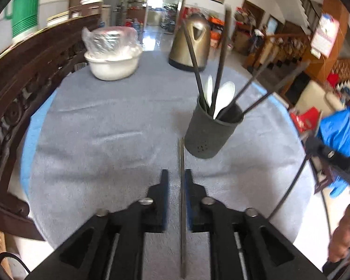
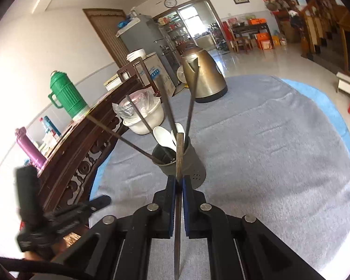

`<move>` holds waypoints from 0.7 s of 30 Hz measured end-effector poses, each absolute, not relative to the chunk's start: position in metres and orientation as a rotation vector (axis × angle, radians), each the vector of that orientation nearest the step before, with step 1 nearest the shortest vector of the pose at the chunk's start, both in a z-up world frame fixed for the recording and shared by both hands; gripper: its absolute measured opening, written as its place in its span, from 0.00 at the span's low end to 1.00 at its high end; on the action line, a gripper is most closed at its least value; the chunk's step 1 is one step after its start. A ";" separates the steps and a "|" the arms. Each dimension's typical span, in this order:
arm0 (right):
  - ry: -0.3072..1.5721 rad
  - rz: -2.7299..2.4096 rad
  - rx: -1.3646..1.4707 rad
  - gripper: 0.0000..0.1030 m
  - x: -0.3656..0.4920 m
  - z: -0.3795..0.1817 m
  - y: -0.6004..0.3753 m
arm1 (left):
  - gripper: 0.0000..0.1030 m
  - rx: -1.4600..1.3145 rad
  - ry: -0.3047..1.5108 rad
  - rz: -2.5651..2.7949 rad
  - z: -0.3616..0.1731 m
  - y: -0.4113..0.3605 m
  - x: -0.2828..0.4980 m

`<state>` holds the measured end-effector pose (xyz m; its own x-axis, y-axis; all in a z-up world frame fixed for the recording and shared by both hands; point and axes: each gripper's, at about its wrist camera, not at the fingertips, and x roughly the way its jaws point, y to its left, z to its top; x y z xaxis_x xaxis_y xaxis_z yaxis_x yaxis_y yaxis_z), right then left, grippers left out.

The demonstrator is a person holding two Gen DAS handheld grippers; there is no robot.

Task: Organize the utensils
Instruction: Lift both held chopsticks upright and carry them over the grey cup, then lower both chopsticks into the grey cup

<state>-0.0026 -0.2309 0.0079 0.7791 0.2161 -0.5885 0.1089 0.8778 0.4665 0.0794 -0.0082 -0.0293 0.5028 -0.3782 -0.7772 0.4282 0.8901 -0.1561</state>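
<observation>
Right gripper (image 2: pixel 179 184) is clamped tight on a dark chopstick (image 2: pixel 179 163); its long axis runs straight along the fingers, with the tip pointing forward over the rim of the dark utensil holder (image 2: pixel 186 165) just ahead. Left gripper (image 1: pixel 176 177) has a thin chopstick (image 1: pixel 182 163) running lengthwise in its gap, lying against the right pad (image 1: pixel 188 182), but there's daylight on the other side, so I can't tell if it's actually pinching it. That stick points toward the holder's base. The holder already has four dark chopsticks (image 1: pixel 218 70) fanning up and outward plus two white spoons (image 1: pixel 225 95). It all sits on a grey cloth (image 1: pixel 109 121) over a blue-edged round table (image 1: pixel 25 158). A brass-coloured kettle (image 1: pixel 193 44) and a plastic-wrapped white bowl (image 1: pixel 114 63) stand well apart at the far side, and a carved wooden chair back (image 1: pixel 23 81) hugs the left edge. Tiled living room behind.
</observation>
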 end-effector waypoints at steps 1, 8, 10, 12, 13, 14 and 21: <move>0.681 0.063 0.515 0.06 -0.002 0.006 -0.233 | 0.36 0.085 0.927 -0.492 -0.036 -0.015 0.083; 0.690 0.060 0.535 0.06 0.000 -0.002 -0.246 | 0.41 0.167 1.006 -0.514 -0.076 -0.046 0.122; 0.694 0.054 0.547 0.06 0.001 -0.005 -0.251 | 0.41 0.183 1.022 -0.528 -0.085 -0.054 0.132; 0.698 0.051 0.555 0.06 0.002 -0.007 -0.256 | 0.41 0.197 1.024 -0.537 -0.091 -0.061 0.134; 0.702 0.050 0.560 0.06 0.003 -0.008 -0.258 | 0.41 0.202 1.027 -0.542 -0.094 -0.063 0.136; 0.705 0.051 0.564 0.06 0.004 -0.010 -0.259 | 0.40 0.202 1.032 -0.546 -0.096 -0.065 0.138; 0.707 0.072 0.556 0.06 0.010 -0.011 -0.255 | 0.07 0.189 1.055 -0.561 -0.111 -0.066 0.146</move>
<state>0.0095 -0.2553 -0.0112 0.7642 0.2465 -0.5961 0.1209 0.8530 0.5077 0.1456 -0.0659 -0.1113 0.3693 -0.3455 -0.8627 0.5217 0.8453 -0.1152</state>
